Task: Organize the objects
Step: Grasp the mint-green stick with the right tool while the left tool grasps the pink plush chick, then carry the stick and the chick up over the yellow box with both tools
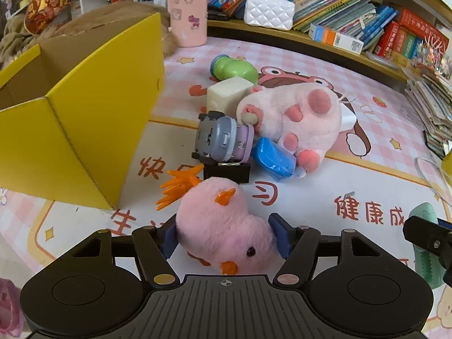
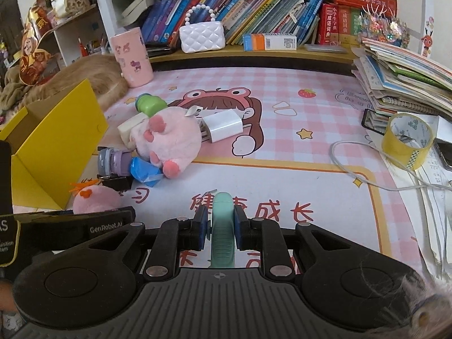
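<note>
On the pink checked desk mat point(image 2: 282, 90), the left gripper point(image 1: 226, 237) sits w/ its blue pads point(image 1: 279, 234) against both sides of a pink plush chick point(image 1: 223, 226), gripping it; chick lies on its side, orange beak toward the camera. Just beyond it: an orange plastic spiky piece point(image 1: 178, 186), a black block point(image 1: 227, 173), a grey-and-lilac toy point(image 1: 220, 138), a blue wrapped item point(image 1: 272, 159) and a bigger pink plush point(image 1: 299, 121) w/ paw pads up, all bunched together & touching. A cream block point(image 1: 226, 94) and green toy point(image 1: 234, 69) lie behind that pile. Yellow cardboard box point(image 1: 84, 118) stands open at left, near the chick but apart from it.

Right gripper point(image 2: 221, 226) is clamped tight on a mint-green clip-like item point(image 2: 222, 237), held upright between the pads, above the mat's red lettering. White USB charger point(image 2: 223, 125) rests beside the big plush. Far right: roll of yellowish tape point(image 2: 406, 141), a white cable point(image 2: 356, 169), a stack of books point(image 2: 401, 84). At the back, a pink cup point(image 2: 131, 56) and white quilted purse point(image 2: 202, 36) on the bookshelf ledge.
</note>
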Motion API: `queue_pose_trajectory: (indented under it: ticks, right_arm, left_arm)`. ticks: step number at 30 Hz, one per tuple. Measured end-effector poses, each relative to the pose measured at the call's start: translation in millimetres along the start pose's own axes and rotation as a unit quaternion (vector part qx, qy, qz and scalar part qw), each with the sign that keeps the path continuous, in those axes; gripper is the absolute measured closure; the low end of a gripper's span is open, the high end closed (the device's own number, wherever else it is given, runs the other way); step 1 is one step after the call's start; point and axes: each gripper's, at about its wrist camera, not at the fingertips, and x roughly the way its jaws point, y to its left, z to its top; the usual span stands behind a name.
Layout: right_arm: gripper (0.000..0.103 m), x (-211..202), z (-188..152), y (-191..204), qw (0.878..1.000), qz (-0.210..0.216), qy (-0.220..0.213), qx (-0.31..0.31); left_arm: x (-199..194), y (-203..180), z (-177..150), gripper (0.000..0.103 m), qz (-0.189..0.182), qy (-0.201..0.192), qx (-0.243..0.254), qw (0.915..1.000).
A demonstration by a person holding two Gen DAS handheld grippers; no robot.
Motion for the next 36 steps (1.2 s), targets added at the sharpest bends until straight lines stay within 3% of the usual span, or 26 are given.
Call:
queue_pose_trajectory:
  ticks: [13, 24, 36]
  right_arm:
    - [0.085, -7.6, -9.1, 33.6, 1.0, 0.003, 0.004, -0.002]
    - [0.085, -25.7, -29.9, 130.6, 0.999, 0.017, -0.007, -0.026]
    - [0.085, -39.2, -65.0, 237.2, 0.998, 0.022, -0.008, -0.062]
  left_arm:
    - [-77.6, 35.8, -12.4, 0.037, -0.03, -0.065, -0.004, 0.9974]
    - [-120.6, 125.7, -31.2, 0.037, -0.02, -0.097, -0.007, 0.9951]
    - [-146.5, 220.7, -55.7, 0.037, -0.02, -0.095, -0.019, 0.9951]
